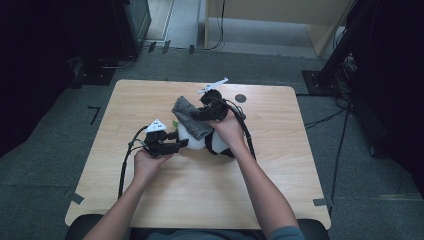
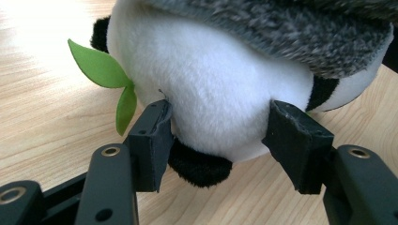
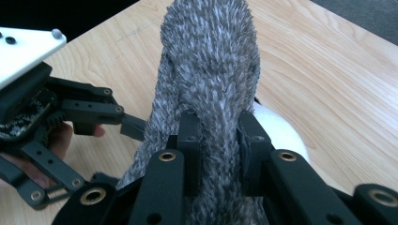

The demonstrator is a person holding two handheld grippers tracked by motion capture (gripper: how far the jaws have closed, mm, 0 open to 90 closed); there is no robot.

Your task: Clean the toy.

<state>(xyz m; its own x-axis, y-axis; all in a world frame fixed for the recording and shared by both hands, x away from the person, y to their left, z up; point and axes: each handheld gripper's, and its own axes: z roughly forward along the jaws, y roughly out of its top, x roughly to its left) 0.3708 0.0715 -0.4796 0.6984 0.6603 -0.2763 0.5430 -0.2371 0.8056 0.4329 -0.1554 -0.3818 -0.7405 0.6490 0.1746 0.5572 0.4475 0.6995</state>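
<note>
1. Your left tool [image 1: 176,145] sits at mid-counter, just left of the panda [image 2: 220,89]; its jaws stand wide apart on either side of the panda's white body, pads touching or just beside the plush; whether they grip it I cannot tell.
2. Your right tool [image 3: 218,136] is closed tight on the grey cloth [image 3: 206,61]; the cloth is pinched between both pads and runs away from them over the panda.
3. The panda rests on the counter [image 1: 200,195] near its middle, between your two hands; the cloth is draped across its top.
4. A green leaf [image 2: 105,75] sticks out from the panda's side, near the left tool's jaw.
</note>
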